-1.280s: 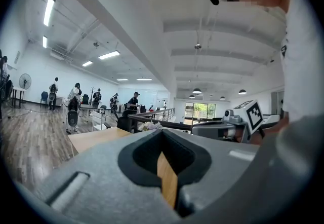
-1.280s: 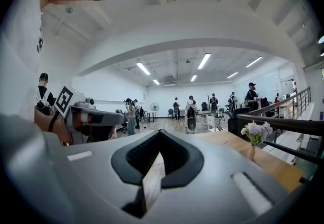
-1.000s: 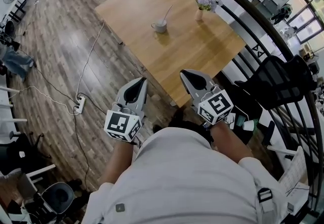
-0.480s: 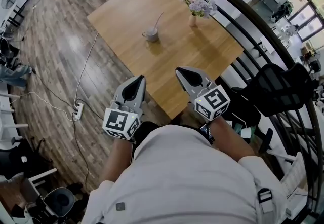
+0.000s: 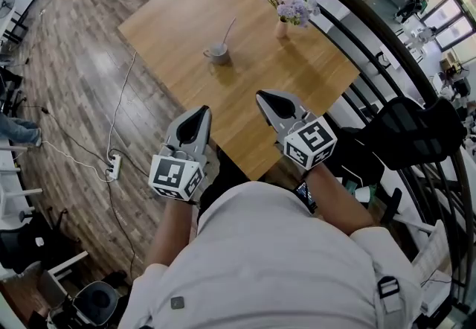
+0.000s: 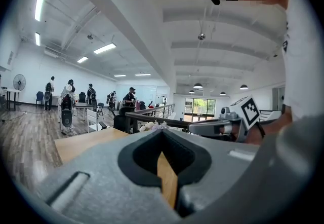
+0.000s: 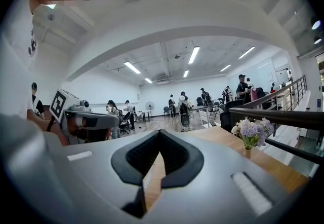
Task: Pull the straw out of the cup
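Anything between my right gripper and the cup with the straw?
In the head view, only bare tabletop lies between the right gripper and the cup; the flower vase stands off to the side.

The person has stepped toward the table (image 5: 301, 71), so the right gripper (image 5: 262, 95) now hangs over its near corner, the left gripper (image 5: 202, 109) seemingly reaches its near edge, and the cup (image 5: 217, 53) lies closer ahead.
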{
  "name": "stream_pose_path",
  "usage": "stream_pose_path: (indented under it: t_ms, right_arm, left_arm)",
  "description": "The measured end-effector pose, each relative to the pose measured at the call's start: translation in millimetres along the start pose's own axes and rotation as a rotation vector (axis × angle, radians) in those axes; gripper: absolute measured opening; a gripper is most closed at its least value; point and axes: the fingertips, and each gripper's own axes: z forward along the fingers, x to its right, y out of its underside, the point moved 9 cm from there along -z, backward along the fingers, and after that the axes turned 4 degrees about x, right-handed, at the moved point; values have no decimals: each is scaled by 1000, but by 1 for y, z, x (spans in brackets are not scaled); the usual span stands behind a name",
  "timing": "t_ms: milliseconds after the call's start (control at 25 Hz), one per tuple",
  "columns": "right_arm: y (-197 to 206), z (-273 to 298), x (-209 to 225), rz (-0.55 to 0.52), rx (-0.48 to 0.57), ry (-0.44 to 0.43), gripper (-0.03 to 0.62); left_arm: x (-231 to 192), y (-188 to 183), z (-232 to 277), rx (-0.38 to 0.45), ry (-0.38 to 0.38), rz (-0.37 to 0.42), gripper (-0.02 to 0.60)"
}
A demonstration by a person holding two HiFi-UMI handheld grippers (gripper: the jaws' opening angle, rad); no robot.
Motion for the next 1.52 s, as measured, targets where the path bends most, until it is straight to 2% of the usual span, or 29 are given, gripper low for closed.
stream_pose_path:
  t_ms: [480,880,1040,1200,1520]
  right_arm:
    - [25,109,61,55,-90,65,47]
    - [74,199,123,159,-159,142,95]
    - [98,225,152,211,-182,179,113]
    - [120,247,177,235,-212,201,120]
    - [163,284,214,269,-257,226,129]
  left_arm:
    - [-103,17,80,-65,60,-27,5]
    - [-182,62,144,-138,90,-81,5]
    - [-205,84,172,-170,104,-87,5]
    - [-223,101,193,-195,102,-59,5]
    - [-246,140,234,-226,124,-100,5]
